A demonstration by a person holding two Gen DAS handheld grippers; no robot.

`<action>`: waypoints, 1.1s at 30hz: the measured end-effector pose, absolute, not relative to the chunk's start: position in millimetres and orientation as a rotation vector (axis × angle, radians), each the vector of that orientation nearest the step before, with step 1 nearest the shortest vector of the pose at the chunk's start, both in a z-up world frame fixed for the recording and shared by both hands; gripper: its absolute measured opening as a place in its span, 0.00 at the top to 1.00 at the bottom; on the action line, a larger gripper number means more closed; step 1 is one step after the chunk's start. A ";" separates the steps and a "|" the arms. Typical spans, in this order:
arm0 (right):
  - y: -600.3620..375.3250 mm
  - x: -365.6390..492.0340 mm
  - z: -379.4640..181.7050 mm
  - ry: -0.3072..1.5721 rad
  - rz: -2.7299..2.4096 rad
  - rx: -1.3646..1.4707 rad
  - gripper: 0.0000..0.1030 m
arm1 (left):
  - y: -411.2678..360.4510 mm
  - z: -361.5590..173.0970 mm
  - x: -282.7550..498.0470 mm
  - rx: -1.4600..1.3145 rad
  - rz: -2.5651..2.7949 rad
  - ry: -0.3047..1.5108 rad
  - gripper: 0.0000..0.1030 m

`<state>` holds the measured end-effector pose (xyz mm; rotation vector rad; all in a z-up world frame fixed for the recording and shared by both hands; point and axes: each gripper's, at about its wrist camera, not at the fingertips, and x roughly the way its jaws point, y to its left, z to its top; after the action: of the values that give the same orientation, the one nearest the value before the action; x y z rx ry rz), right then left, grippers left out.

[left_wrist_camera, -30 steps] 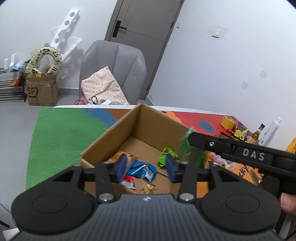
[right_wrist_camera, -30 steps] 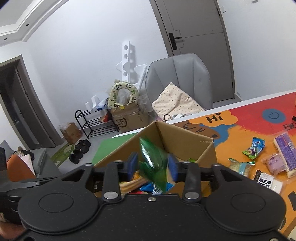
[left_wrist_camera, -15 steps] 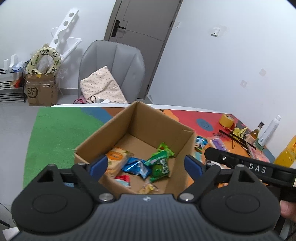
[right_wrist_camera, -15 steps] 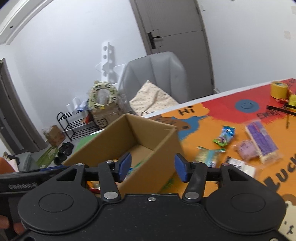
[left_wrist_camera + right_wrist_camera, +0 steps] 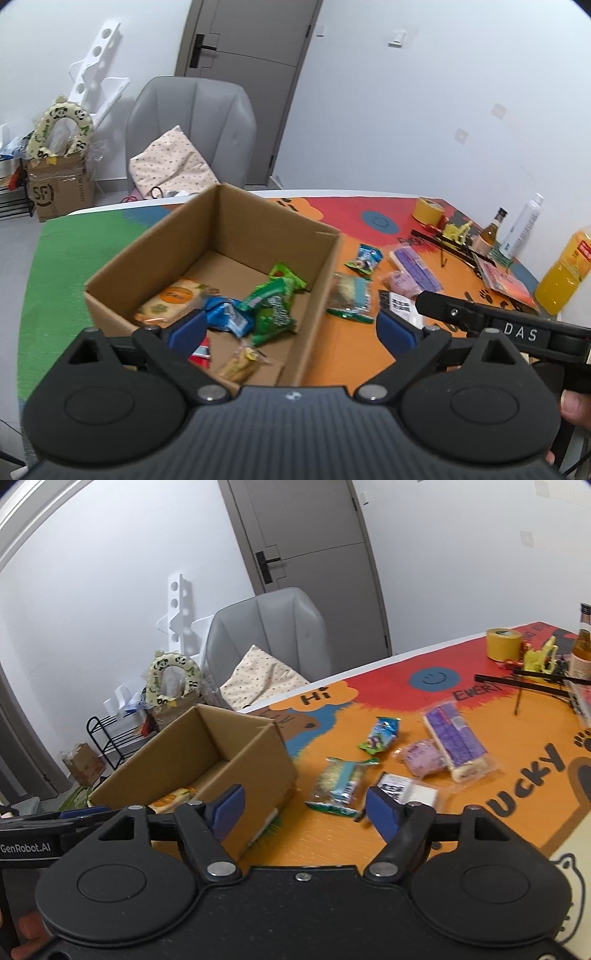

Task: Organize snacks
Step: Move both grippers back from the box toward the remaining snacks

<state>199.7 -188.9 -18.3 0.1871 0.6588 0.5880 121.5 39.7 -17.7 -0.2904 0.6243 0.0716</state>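
Snacks [image 5: 271, 308] lie in box [image 5: 258, 225] below opening, empty jaws.

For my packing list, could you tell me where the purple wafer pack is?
In the right wrist view, the purple wafer pack lies right of the cardboard box, beside a pink snack.

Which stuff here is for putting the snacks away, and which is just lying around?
For the job: cardboard box; green packets inside it; loose snacks on the mat, like the purple wafer pack and green-and-blue packet.

Just lying about: yellow tape roll, orange juice bottle, grey chair.
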 end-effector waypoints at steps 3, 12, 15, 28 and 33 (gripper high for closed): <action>-199.5 199.7 -20.0 0.660 0.572 0.198 0.27 | 29.8 -16.6 123.7 -0.282 0.050 0.626 0.05; -223.9 197.9 -25.5 0.670 0.540 0.208 0.26 | 2.7 -15.8 131.0 -0.283 -0.008 0.643 0.05; -231.5 197.9 -27.0 0.673 0.537 0.208 0.26 | -4.5 -16.7 133.3 -0.285 -0.014 0.648 0.05; -259.8 206.2 -44.1 0.706 0.514 0.238 0.37 | -38.5 -23.3 148.2 -0.255 -0.070 0.653 0.15; -268.9 210.4 -50.0 0.720 0.506 0.247 0.43 | -51.9 -32.6 159.7 -0.248 -0.095 0.682 0.21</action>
<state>210.4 -268.9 -50.0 0.2468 0.7202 0.5059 159.7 -51.9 -32.6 -0.2477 0.6823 -0.0954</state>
